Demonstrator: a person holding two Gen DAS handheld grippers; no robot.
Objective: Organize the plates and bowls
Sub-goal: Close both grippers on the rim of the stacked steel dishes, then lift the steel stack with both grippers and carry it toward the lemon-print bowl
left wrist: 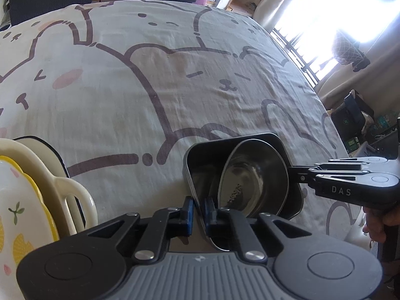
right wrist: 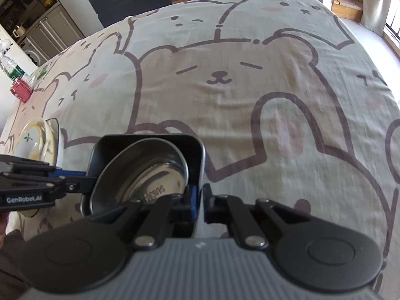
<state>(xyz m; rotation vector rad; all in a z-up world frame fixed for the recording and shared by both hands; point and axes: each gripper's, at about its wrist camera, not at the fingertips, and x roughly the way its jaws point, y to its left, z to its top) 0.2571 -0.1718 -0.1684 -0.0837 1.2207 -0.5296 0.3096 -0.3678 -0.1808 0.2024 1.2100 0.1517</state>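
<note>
While both my grippers pinched the black square tray (left wrist: 197, 160), a steel bowl (left wrist: 250, 185) leaned inside it.
My left gripper (left wrist: 198, 215) fingers clamped its near wall; my right gripper (right wrist: 198, 205) fingers clamped the opposite wall, above the bear-print tabletop (right wrist: 250, 87).

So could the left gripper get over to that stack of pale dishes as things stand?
Probably not straight away. The left gripper is shut on the rim of the dark square tray with the steel bowl in it. The pale dishes sit close by across bare cloth, so only that grip hinders it.
</note>
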